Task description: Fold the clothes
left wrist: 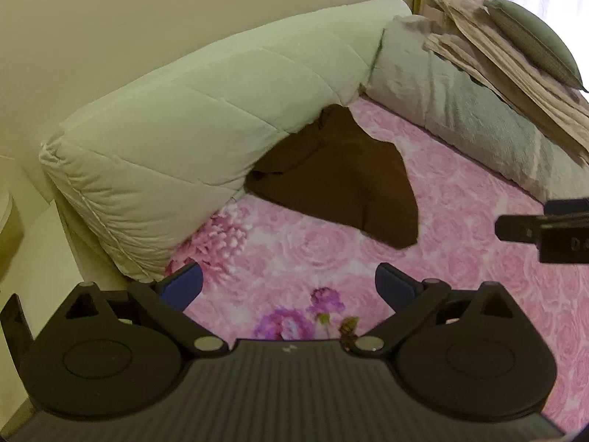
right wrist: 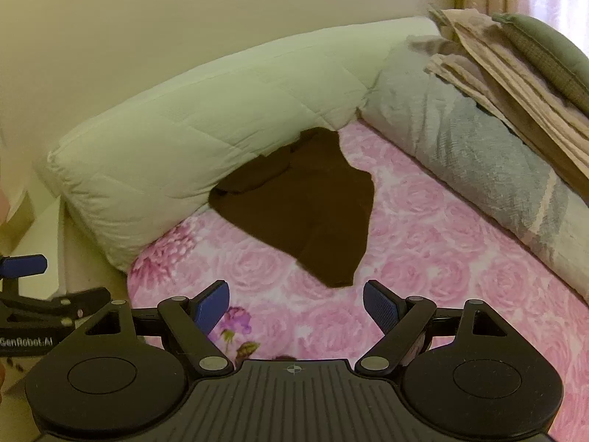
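A dark brown garment (left wrist: pixel 338 180) lies crumpled on the pink rose-patterned bed sheet (left wrist: pixel 460 258), its far edge tucked against the white quilted bolster. It also shows in the right wrist view (right wrist: pixel 305 213). My left gripper (left wrist: pixel 289 285) is open and empty, hovering over the sheet short of the garment's near corner. My right gripper (right wrist: pixel 296 307) is open and empty, just short of the garment's near tip. The right gripper's side shows at the right edge of the left wrist view (left wrist: pixel 545 230). The left gripper shows at the left edge of the right wrist view (right wrist: pixel 33 294).
A white quilted bolster (left wrist: pixel 191 129) runs along the wall behind the garment. A grey rolled blanket (left wrist: pixel 467 110) lies at the right, with folded beige cloth (left wrist: pixel 508 70) and a green pillow (left wrist: pixel 533 37) stacked on it. The bed's left edge drops off beside the bolster.
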A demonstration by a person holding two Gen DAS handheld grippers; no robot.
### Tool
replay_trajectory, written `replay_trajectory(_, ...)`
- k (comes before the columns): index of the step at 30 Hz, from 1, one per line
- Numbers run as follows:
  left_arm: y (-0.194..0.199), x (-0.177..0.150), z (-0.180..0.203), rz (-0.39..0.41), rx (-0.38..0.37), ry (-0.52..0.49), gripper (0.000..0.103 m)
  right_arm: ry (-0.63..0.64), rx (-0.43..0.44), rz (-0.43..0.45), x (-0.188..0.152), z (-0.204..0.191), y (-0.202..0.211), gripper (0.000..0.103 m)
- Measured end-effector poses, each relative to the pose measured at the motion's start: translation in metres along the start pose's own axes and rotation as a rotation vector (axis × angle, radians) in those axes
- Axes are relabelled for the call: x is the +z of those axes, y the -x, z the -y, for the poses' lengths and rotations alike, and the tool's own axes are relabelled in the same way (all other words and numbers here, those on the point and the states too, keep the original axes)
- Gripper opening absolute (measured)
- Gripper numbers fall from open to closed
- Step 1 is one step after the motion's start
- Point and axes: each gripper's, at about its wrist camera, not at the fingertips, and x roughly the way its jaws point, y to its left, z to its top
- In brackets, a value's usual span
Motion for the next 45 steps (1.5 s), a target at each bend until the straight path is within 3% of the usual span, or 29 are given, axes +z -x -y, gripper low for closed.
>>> replay_trajectory(4, -0.01, 0.013, -0.006, -0.029, -0.021, 0.008, 0.098, 0.019, 0.004, -0.013, 0.005, -0.011, -0.008, 0.083)
replay_trajectory(6, -0.022, 0.016, -0.024, -0.006, -0.058, 0.0, 0.098, 0.018, -0.016, -0.03, 0.012, -0.022, -0.015, 0.083)
replay_trajectory(10, -0.03, 0.022, -0.049, 0.027, -0.09, -0.027, 0.098, -0.009, -0.026, 0.015, 0.019, -0.026, -0.008, 0.083)
replay_trajectory(15, -0.039, 0.027, -0.055, 0.034, -0.12, -0.059, 0.098, -0.028, -0.085, -0.002, 0.021, -0.037, -0.015, 0.083)
replay_trajectory(45, -0.058, 0.036, -0.06, -0.017, -0.093, -0.046, 0.098, -0.001, -0.076, -0.04, 0.031, -0.032, -0.035, 0.083)
